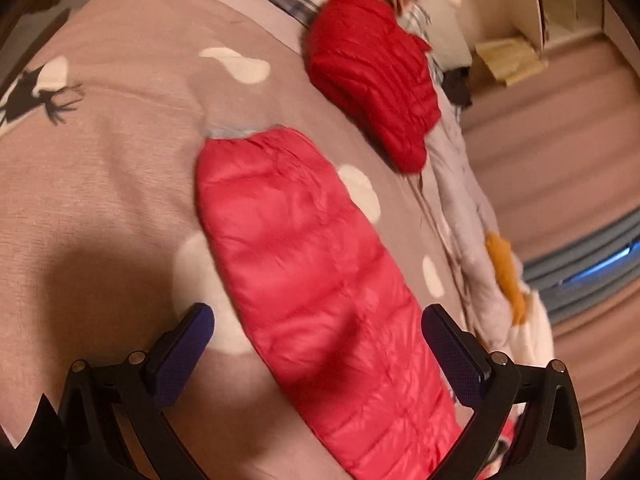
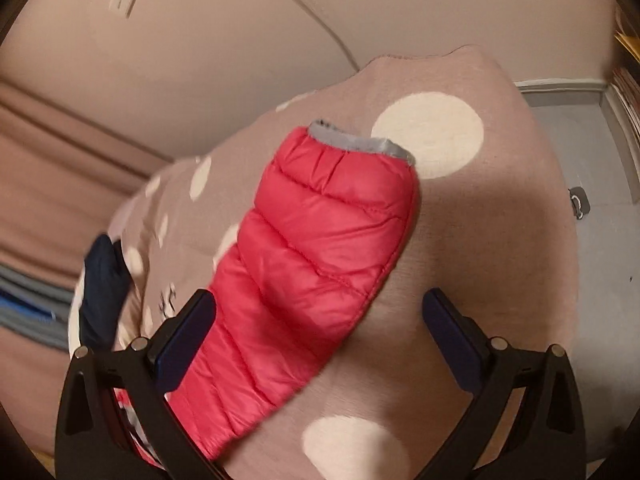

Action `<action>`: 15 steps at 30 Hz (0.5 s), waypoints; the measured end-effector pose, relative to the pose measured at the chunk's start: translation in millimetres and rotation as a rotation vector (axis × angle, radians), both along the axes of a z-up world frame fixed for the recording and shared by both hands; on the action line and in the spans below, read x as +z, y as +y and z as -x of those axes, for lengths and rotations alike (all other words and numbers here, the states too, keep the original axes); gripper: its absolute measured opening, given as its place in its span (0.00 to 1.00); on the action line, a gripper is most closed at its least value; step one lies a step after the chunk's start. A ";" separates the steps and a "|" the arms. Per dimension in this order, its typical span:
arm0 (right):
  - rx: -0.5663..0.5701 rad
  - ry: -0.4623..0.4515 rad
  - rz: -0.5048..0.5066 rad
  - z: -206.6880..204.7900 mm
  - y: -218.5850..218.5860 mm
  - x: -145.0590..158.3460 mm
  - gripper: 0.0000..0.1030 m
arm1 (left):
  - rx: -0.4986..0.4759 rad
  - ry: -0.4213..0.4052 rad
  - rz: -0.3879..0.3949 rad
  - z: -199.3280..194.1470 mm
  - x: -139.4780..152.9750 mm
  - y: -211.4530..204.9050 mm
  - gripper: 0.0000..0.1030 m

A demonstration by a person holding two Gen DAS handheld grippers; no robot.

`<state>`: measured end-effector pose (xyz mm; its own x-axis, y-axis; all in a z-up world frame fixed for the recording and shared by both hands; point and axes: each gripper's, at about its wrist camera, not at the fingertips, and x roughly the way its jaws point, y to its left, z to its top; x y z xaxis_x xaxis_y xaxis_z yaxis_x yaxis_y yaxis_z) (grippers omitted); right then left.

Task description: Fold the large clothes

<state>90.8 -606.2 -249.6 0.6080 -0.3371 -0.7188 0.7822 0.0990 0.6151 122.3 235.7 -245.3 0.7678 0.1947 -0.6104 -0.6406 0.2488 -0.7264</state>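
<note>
A red quilted puffer jacket lies on a pink bedspread with white dots. In the left wrist view one sleeve (image 1: 304, 248) stretches away from me, its grey cuff (image 1: 236, 132) at the far end. My left gripper (image 1: 318, 332) is open and hovers over the sleeve's near part. In the right wrist view the other sleeve (image 2: 304, 264) lies flat, with a grey cuff (image 2: 360, 142) at its far end. My right gripper (image 2: 320, 320) is open above it, the left finger (image 2: 188, 328) over the sleeve's edge. Neither gripper holds anything.
A second, darker red puffer garment (image 1: 372, 76) lies bunched at the far side of the bedspread (image 1: 100, 160), beside plaid and pale clothes (image 1: 472, 208) along the bed's right edge. A dark blue item (image 2: 102, 288) sits at the left bed edge. Grey floor (image 2: 592, 240) lies to the right.
</note>
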 end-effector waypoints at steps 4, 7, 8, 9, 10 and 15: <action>0.044 -0.114 -0.027 -10.6 3.7 -6.6 1.00 | -0.089 -0.008 -0.023 -13.7 -1.3 3.4 1.00; 0.099 -0.157 -0.013 -26.1 5.6 -9.3 1.00 | -0.244 -0.039 -0.003 -34.6 -2.9 3.4 1.00; 0.100 -0.156 0.002 -29.2 6.7 -8.5 1.00 | -0.276 -0.064 0.005 -39.0 -3.6 3.1 1.00; 0.102 -0.161 0.016 -32.0 9.6 -6.6 1.00 | -0.302 -0.091 0.028 -43.2 -5.4 3.9 1.00; 0.105 -0.171 0.027 -34.1 11.7 -6.0 1.00 | -0.314 -0.105 0.054 -46.7 -6.6 5.5 1.00; 0.128 -0.131 0.033 -50.3 12.4 -10.5 0.41 | -0.306 -0.144 0.133 -49.9 -13.9 9.3 0.63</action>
<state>141.1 -593.8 -260.1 0.7352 -0.2734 -0.6203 0.6752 0.2144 0.7058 172.2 245.0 -259.2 0.8581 -0.1311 -0.4965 -0.4400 0.3106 -0.8425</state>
